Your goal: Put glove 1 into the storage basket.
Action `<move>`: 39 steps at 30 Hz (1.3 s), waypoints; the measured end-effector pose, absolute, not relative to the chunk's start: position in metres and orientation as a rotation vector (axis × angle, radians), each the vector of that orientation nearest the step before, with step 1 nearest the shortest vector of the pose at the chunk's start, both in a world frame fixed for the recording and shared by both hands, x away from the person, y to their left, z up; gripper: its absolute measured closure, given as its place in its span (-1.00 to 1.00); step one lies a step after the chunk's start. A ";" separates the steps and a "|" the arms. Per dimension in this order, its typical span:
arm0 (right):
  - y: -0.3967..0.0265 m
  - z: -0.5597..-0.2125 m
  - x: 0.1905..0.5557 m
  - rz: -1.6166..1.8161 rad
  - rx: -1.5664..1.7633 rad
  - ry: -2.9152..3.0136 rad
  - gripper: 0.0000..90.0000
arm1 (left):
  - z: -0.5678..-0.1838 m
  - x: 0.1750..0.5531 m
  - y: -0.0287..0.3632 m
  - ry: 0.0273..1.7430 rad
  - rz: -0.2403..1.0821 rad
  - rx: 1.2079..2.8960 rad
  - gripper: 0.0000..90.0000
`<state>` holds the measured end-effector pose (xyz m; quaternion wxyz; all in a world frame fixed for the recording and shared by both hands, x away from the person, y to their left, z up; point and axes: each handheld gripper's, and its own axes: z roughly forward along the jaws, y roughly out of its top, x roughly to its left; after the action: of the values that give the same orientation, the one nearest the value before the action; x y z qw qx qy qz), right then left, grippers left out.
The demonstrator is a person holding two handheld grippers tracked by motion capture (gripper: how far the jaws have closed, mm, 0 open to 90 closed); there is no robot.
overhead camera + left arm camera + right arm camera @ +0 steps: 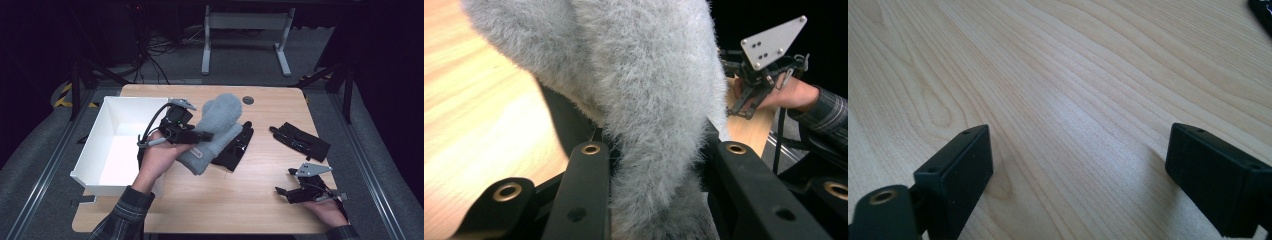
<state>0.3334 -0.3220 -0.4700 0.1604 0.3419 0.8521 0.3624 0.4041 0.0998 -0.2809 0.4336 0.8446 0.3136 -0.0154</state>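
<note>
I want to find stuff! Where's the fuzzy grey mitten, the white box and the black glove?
Grey mitten [216, 120]: high view, its middle.
White box [97, 129]: high view, its left wall.
Black glove [302, 142]: high view, its middle.

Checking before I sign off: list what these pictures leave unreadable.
- Black glove, high view: mostly hidden under the grey mitten.
- Mitten's small label, high view: too small to read.
- Mitten's tip, left gripper view: cut off by the top edge.
- White bin floor, high view: overexposed.
</note>
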 end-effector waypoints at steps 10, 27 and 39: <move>-0.322 -0.470 0.333 1.036 0.977 2.434 -0.73 | -0.266 0.408 0.140 0.847 0.022 2.060 0.58; -0.322 -0.470 0.334 1.036 0.972 2.436 -0.73 | -0.262 0.398 0.220 1.032 0.112 1.953 0.58; -0.323 -0.470 0.335 1.037 0.966 2.439 -0.74 | -0.289 0.396 0.271 1.215 0.145 1.887 0.58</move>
<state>0.3346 -0.3226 -0.4701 0.1597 0.3380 0.8535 0.3629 0.3958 0.2708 -0.2892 0.4318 0.7567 0.4873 0.0583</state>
